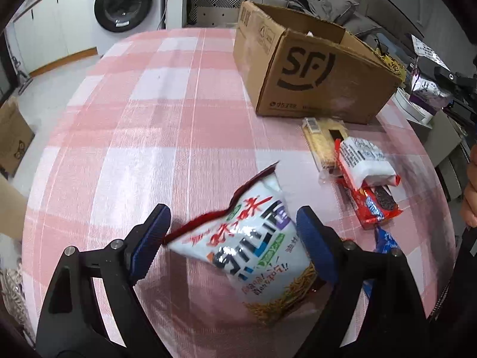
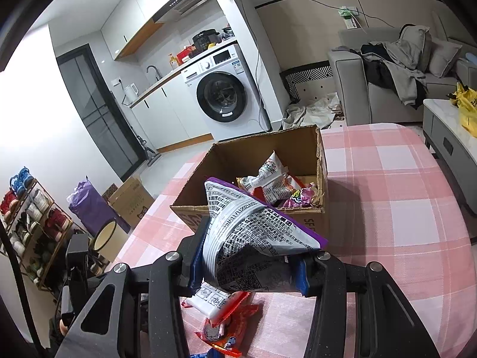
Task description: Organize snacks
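A white noodle-snack bag point(image 1: 253, 256) with a dark red edge lies on the pink checked tablecloth point(image 1: 167, 125). My left gripper point(image 1: 232, 244) is open around it, with a blue pad close on each side of the bag. My right gripper point(image 2: 247, 271) is shut on a white bag with black print and a purple edge point(image 2: 253, 229). It holds this bag up just in front of the open cardboard box point(image 2: 268, 140). The same box point(image 1: 313, 68) stands at the back right in the left wrist view. Several snack packs point(image 2: 274, 179) lie inside the box.
Right of the left gripper lie a yellow cracker pack point(image 1: 320, 146), a white red-edged pack point(image 1: 363, 161), a red cookie pack point(image 1: 375, 205) and a blue pack point(image 1: 387, 241). A person's hand point(image 1: 471, 194) shows at the right edge. A washing machine point(image 2: 222, 95) and sofa point(image 2: 387, 74) stand beyond the table.
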A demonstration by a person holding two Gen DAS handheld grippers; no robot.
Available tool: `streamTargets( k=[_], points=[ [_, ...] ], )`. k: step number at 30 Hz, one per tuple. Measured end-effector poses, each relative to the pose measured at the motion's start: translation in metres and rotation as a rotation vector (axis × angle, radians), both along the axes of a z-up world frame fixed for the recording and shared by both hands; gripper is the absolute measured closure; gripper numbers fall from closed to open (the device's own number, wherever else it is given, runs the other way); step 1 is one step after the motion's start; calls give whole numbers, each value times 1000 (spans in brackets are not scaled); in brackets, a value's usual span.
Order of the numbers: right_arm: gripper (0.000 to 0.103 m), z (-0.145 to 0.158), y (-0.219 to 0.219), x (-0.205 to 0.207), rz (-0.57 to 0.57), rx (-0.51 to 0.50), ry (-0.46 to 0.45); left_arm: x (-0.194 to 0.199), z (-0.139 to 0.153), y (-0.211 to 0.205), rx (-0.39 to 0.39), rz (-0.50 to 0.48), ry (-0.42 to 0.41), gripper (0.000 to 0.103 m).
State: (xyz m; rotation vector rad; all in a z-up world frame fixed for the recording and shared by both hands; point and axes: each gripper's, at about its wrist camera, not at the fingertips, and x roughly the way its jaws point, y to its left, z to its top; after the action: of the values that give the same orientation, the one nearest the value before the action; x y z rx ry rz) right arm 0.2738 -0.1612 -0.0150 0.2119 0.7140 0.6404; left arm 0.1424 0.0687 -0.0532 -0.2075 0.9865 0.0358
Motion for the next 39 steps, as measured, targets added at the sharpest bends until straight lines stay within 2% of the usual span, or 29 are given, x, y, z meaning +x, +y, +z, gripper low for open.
streamTargets(
  k=[5,7,8,9,11,16,22,31,39],
  points=[
    [55,-1,-1,1,-5,6,0,-10,-5,2,-35,19,7,18],
    [55,-1,-2,0,-4,9,2,-13,-5,-1,-45,-3,-23,29],
    [55,-1,-2,0,-3,7,2,-14,-5,-3,-58,-19,-29,43],
    [55,-1,-2,0,-2,5,1,-13,-4,-5,-73,-36,-26,51],
    [55,0,-3,-1,-3,7,-2,-13,-1,-9,-55,-37,-42,55],
    [55,-1,-4,-3,-2,6,-1,-7,6,-6,-75,-24,-75,56],
    [55,1,-3,-1,-3,2,-1,1,35,-2,-79,-29,-177,56],
    [55,6,5,4,5,-4,-25,39,86,-5,-83,-44,-309,56],
    [55,14,12,19,-34,11,-43,78,114,-25,-55,-88,-382,56]
  ],
)
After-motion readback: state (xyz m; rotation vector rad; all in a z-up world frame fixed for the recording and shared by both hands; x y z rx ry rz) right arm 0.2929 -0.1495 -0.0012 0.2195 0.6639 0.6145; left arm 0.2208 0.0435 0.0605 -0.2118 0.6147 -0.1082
